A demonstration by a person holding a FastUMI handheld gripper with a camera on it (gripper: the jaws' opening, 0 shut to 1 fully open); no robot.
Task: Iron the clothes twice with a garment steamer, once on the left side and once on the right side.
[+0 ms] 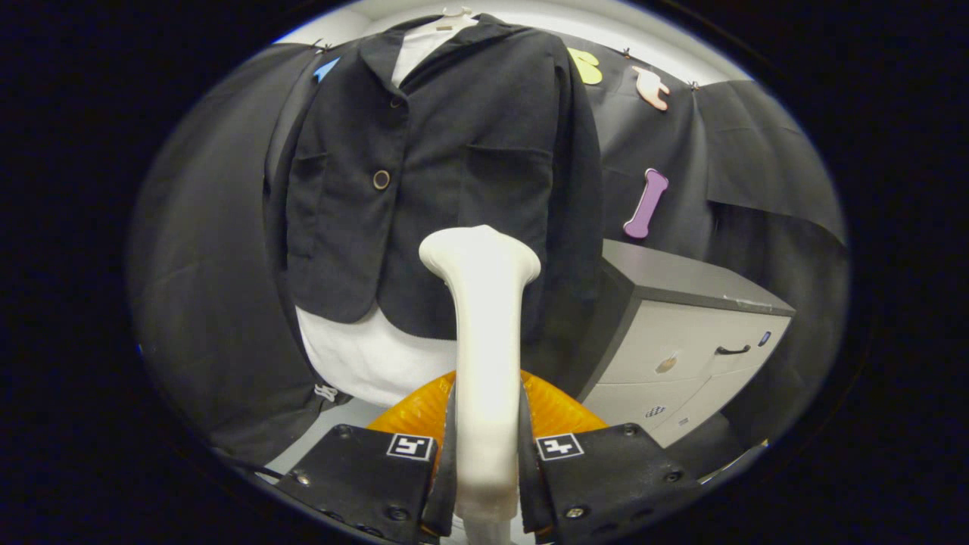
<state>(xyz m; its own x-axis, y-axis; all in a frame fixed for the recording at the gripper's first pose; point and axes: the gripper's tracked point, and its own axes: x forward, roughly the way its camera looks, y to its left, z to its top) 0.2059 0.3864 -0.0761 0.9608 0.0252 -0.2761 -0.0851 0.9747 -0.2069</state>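
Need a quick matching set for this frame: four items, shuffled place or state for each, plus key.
1. garment steamer
2. black jacket
3. white shirt
4. cabinet

A. hangs below the jacket's hem
B. stands beside the clothes, handle on its drawer
C. clamped between the fingers of the gripper
D. on a hanger, one round button showing

Pairs: 1-C, 2-D, 3-A, 4-B

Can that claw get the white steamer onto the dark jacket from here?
Probably yes: the claw is shut on the steamer, whose head points at the jacket just beyond, with nothing between them.
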